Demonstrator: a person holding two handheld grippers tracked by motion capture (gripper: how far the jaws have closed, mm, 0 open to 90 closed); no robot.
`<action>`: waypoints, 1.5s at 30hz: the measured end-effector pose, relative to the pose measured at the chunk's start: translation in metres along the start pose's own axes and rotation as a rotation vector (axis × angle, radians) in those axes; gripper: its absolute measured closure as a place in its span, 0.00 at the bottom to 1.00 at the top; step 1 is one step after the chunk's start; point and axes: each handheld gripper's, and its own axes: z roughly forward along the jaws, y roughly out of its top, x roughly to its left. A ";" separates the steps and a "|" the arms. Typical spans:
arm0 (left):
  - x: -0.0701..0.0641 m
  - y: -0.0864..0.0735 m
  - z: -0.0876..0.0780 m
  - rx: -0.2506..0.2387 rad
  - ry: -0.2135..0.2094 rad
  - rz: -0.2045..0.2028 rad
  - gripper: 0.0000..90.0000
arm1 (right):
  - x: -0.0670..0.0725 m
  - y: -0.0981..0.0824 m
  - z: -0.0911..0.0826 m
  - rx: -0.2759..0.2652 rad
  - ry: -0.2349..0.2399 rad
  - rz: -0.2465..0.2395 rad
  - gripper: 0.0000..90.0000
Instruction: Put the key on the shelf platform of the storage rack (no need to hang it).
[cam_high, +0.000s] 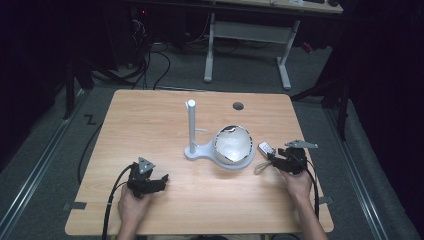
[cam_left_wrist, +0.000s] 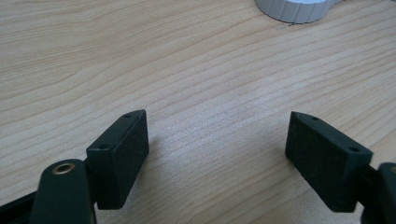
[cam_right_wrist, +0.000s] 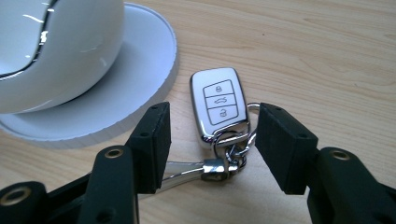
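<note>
The car key fob (cam_right_wrist: 219, 103) is seen lying flat on the wooden surface (cam_right_wrist: 327, 56) directly ahead of the right gripper (cam_right_wrist: 212, 140), its long axis running away from the jaws and its ring end — with the metal clasp (cam_right_wrist: 224, 161) — set in the gap between them. The jaws are spread wide, and neither pad is seen pressing on the fob or the clasp; a strip of bare gap is left on each side. The white dome-shaped lamp (cam_right_wrist: 60, 46) on its round base stands just beyond the left-hand jaw, near the fob but apart from it.

The left gripper (cam_high: 148, 181) is held well apart from the fob, across the surface, its jaws likewise spread over bare wood — so the right hand (cam_high: 299, 184) is judged the nearer by far. A closing of the jaws here would be expected to meet the fob's narrow ring end across its width.
</note>
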 end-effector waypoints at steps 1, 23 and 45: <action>0.000 0.000 0.000 0.000 0.000 0.000 0.24 | -0.001 0.001 0.001 0.000 -0.005 -0.006 0.51; 0.000 0.000 0.000 0.000 0.000 0.000 0.24 | 0.001 0.027 0.033 0.051 -0.004 -0.036 0.51; 0.000 0.000 0.000 -0.001 -0.002 0.000 0.24 | 0.001 0.020 0.054 0.122 -0.017 -0.065 0.51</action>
